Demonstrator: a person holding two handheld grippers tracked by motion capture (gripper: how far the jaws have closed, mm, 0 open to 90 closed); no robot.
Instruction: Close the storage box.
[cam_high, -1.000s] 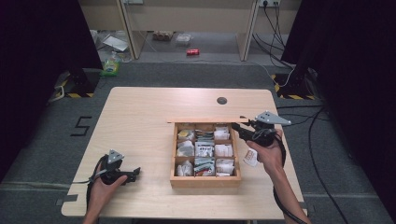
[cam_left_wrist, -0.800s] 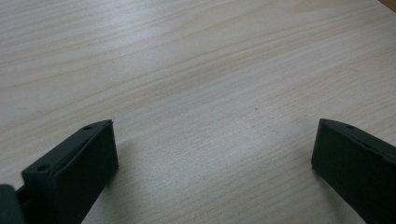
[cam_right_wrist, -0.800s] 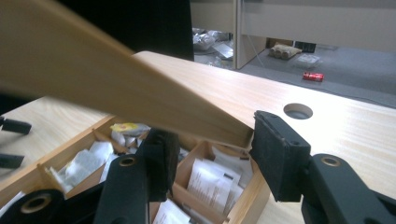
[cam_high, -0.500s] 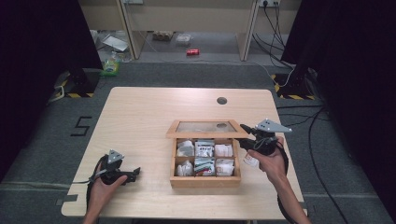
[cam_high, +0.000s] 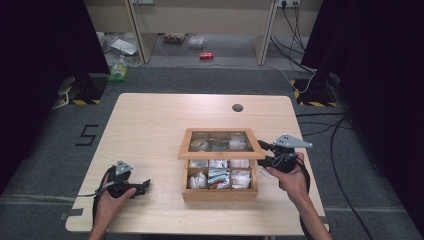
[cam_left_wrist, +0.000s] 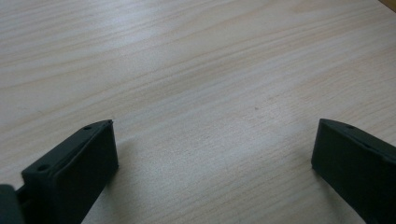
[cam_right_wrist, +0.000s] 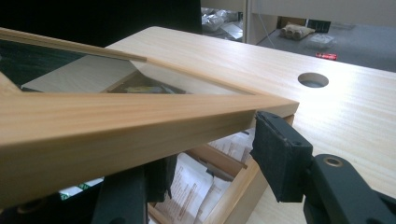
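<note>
Step in hand, as judged: closing the box.

- Shallow wooden compartment box (cam_high: 220, 194) sits right of centre on the pale wood table (cam_high: 150, 130), close to the near edge. Rows of white paper packets (cam_high: 220, 177) in the front compartments.
- Wood-framed glass-paned lid (cam_high: 220, 156) hinged at the far side, tilted partway down, free edge well above the box's front wall.
- Right gripper (cam_high: 261, 155) at the lid's near right corner. In the right gripper view (cam_right_wrist: 217, 158), lid rail crosses over the left jaw and the right pad sits just beside the corner. Jaws roughly half apart; cannot tell whether the pads pinch the rail or merely carry it from below.
- Left gripper (cam_high: 145, 187) parked near the near left corner of the table, well apart from the box. Jaws spread wide with nothing between them, bare tabletop in the left gripper view (cam_left_wrist: 212, 154).

To do it well:
- Lower along the hinge arc, slow. No dropping: glass pane.
- Hold the contact at the corner rail, never on the glass.
- Watch the packets under the right side; any standing proud will jam the lid. Press flat first if so.
- Clear the jaw from under the rail before the last bit of travel, else pinched between lid and box wall.
- Bring the left gripper to the box's left wall if the box starts sliding toward the table edge.
</note>
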